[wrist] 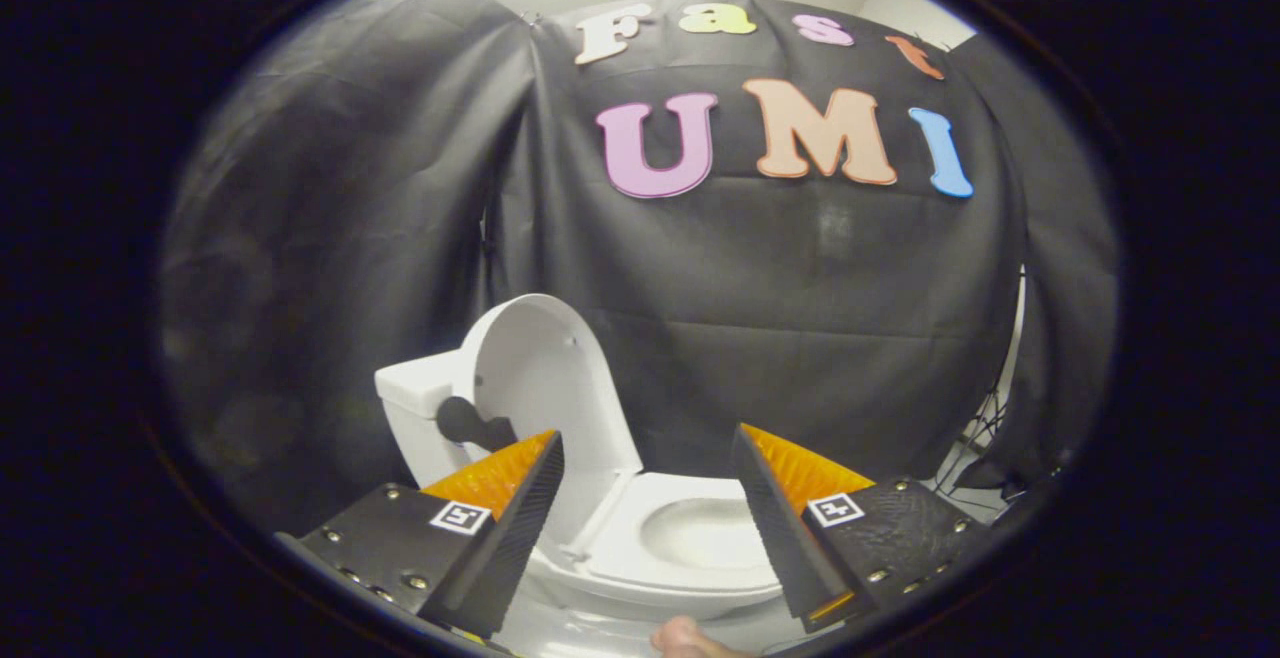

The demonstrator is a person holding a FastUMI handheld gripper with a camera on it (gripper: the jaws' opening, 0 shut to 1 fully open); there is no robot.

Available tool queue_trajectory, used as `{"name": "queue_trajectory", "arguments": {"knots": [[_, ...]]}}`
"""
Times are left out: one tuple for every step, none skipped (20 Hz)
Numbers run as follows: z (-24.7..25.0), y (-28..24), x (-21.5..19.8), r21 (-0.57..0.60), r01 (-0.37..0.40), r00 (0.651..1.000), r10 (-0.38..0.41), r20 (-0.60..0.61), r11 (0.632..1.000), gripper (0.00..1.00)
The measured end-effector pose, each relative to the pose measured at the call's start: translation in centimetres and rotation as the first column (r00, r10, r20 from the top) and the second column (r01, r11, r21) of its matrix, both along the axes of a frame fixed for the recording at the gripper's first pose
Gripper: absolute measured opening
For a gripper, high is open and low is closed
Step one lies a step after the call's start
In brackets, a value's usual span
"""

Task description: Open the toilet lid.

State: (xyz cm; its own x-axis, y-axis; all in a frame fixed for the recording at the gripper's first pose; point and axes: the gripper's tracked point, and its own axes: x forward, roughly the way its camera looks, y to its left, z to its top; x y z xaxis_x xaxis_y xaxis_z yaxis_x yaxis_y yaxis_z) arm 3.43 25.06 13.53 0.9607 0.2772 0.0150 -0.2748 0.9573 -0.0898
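A white toilet (640, 548) stands below and ahead of my gripper (648, 443). Its lid (545, 378) is raised upright, leaning back toward the tank (420, 393) on the left. The seat ring (700, 533) lies flat with the bowl opening showing between my fingers. My gripper is open, its two fingers spread wide above the seat, with nothing between them. The left finger (520, 498) overlaps the lower part of the lid in the view; whether it touches the lid I cannot tell.
Black cloth walls close in behind and beside the toilet. A fingertip of a person's hand (685, 635) shows just under the fingers. Some cables and a stand (985, 438) sit at the right by the cloth's edge.
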Motion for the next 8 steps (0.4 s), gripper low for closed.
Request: {"name": "queue_trajectory", "arguments": {"knots": [[0.3,-1.3,0.2,0.009,0.008,1.000,-0.008,0.011,1.000,0.99],[0.5,-2.5,0.4,0.020,0.017,1.000,-0.017,0.021,1.000,0.99],[0.7,-3.9,0.7,0.032,0.029,0.999,-0.030,0.028,0.999,0.99],[0.8,-5.2,0.9,0.045,0.046,0.998,-0.048,0.033,0.998,0.99],[1.0,-6.8,1.2,0.060,0.071,0.997,-0.073,0.037,0.996,0.99],[1.3,-8.1,1.6,0.077,0.088,0.995,-0.092,0.041,0.993,0.99],[1.4,-9.0,1.8,0.081,0.097,0.994,-0.101,0.044,0.992,0.99],[1.3,-10.2,2.3,0.078,0.120,0.991,-0.124,0.044,0.990,0.99]]}}
